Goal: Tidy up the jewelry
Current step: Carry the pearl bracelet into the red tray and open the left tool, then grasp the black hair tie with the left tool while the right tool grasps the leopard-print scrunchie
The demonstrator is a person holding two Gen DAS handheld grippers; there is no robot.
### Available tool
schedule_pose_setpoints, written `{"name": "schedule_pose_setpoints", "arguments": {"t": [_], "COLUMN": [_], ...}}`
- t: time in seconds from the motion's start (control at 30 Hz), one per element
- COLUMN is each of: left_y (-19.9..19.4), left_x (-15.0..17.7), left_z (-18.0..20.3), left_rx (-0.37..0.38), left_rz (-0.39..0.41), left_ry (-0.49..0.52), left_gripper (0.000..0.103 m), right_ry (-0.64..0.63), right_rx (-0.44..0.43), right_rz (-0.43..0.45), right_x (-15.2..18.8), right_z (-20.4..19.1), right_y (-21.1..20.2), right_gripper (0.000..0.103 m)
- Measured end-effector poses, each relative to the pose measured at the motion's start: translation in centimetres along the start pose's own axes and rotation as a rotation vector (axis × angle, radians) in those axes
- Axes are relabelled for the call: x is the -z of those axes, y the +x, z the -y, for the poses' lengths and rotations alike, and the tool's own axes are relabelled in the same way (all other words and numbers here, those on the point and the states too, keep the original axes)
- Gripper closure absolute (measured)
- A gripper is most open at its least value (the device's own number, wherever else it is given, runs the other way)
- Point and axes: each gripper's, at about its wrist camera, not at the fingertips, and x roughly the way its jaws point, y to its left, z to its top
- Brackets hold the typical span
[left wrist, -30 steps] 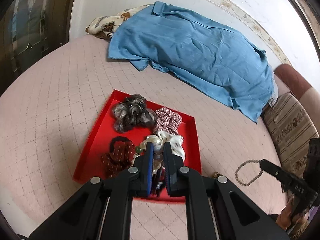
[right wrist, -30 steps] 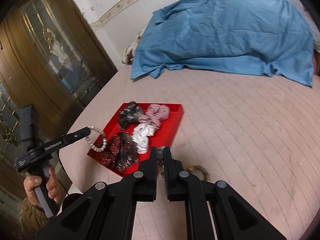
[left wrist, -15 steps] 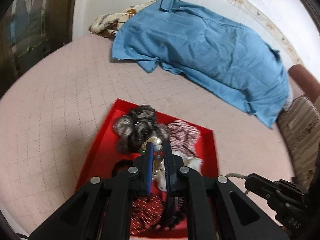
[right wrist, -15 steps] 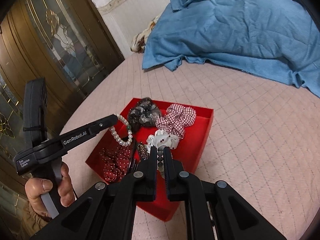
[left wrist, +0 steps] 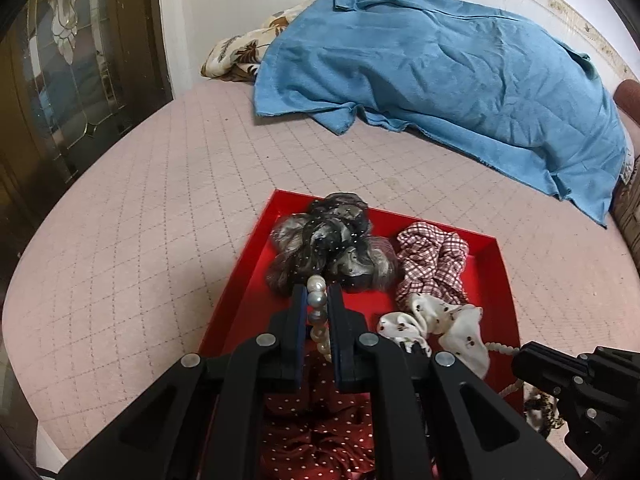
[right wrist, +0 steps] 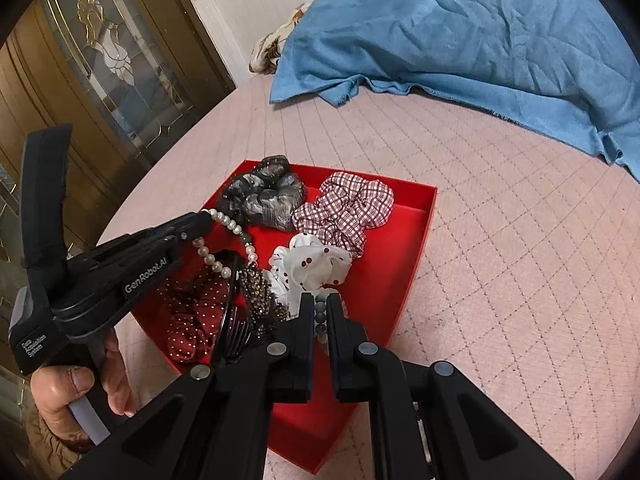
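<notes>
A red tray (left wrist: 256,256) (right wrist: 416,240) lies on the pink quilted bed and holds several scrunchies. My left gripper (left wrist: 317,300) is shut on a pearl bracelet (left wrist: 317,308), held over the tray's left side; the bracelet also shows in the right wrist view (right wrist: 224,220), dangling above a red dotted scrunchie (right wrist: 192,312). My right gripper (right wrist: 320,308) is shut on a grey bead bracelet (right wrist: 321,316) over the tray's near part, above the white scrunchie (right wrist: 312,264). Its bead string also shows in the left wrist view (left wrist: 500,347).
The tray also holds a grey scrunchie (left wrist: 332,248), a checked scrunchie (left wrist: 432,256), a dark hair comb (right wrist: 232,336) and a leopard-print piece (right wrist: 260,300). A blue shirt (left wrist: 440,72) lies at the far side of the bed. A glass-panelled door (right wrist: 100,60) stands at the left.
Both grippers moved forward over the red tray, each carrying its bracelet. The right gripper came from the bare quilt beside the tray to above the white scrunchie.
</notes>
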Motion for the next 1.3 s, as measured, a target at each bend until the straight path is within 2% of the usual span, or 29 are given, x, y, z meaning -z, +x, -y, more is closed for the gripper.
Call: {"name": "schedule_pose_setpoints", "arguments": {"t": [0.33, 0.37, 0.43, 0.47, 0.5, 0.57, 0.7, 0.77, 0.9, 1.03, 1.13, 1.3], "left_y": [-0.4, -0.6, -0.8, -0.9, -1.1, -1.5, -1.8, -2.1, -3.1, -4.5, -6.1, -8.2], "left_x": [0.3, 0.3, 0.2, 0.2, 0.1, 0.1, 0.0, 0.2, 0.5, 1.0, 1.8, 3.6], "left_z": [-0.1, -0.2, -0.3, -0.3, -0.3, -0.2, 0.0, 0.1, 0.0, -0.3, -0.7, -0.6], "left_rx": [-0.014, -0.013, -0.010, -0.011, -0.014, -0.023, -0.032, -0.040, -0.054, -0.058, -0.040, 0.005], "left_rz": [0.030, 0.034, 0.042, 0.051, 0.059, 0.074, 0.074, 0.075, 0.080, 0.088, 0.093, 0.103], "left_ry": [0.002, -0.002, -0.009, -0.011, -0.011, -0.007, 0.004, 0.009, 0.007, -0.017, -0.051, -0.095], "left_gripper": [0.093, 0.091, 0.074, 0.061, 0.054, 0.054, 0.053, 0.053, 0.048, 0.048, 0.047, 0.042], "right_ry": [-0.017, -0.018, -0.017, -0.015, -0.012, -0.005, 0.009, 0.015, 0.016, 0.028, 0.051, 0.103], "right_rx": [0.003, 0.002, 0.000, -0.002, -0.002, -0.001, 0.002, 0.003, 0.007, 0.020, 0.071, 0.156], "right_rz": [-0.009, -0.007, -0.006, -0.007, -0.007, -0.007, 0.001, 0.011, 0.033, 0.064, 0.077, 0.021], "right_x": [0.4, 0.4, 0.5, 0.5, 0.5, 0.6, 0.7, 0.7, 0.9, 1.4, 2.4, 5.0], "right_z": [-0.2, -0.2, -0.1, -0.1, 0.0, 0.1, 0.3, 0.4, 0.7, 1.9, 4.4, 8.8], "right_y": [1.2, 1.2, 1.3, 1.3, 1.3, 1.3, 0.9, 0.4, -1.0, -3.1, -4.9, -5.3], "right_gripper": [0.095, 0.095, 0.095, 0.095, 0.095, 0.093, 0.077, 0.073, 0.070, 0.067, 0.060, 0.059]}}
